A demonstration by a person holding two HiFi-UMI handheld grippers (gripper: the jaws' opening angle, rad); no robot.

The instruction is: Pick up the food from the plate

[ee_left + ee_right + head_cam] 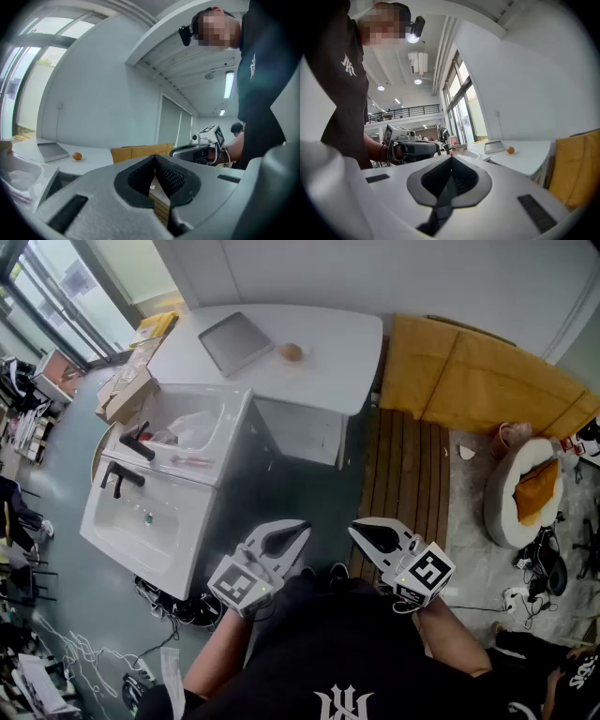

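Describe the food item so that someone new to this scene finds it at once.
Look at the white table against the wall. Beside the flat grey tray on it sits a small orange food item, the only round thing on that tabletop.

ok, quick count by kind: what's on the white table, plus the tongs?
food: 1
plate: 1
grey tray: 1
tongs: 2, left tongs and right tongs, both shut and empty
Total: 5
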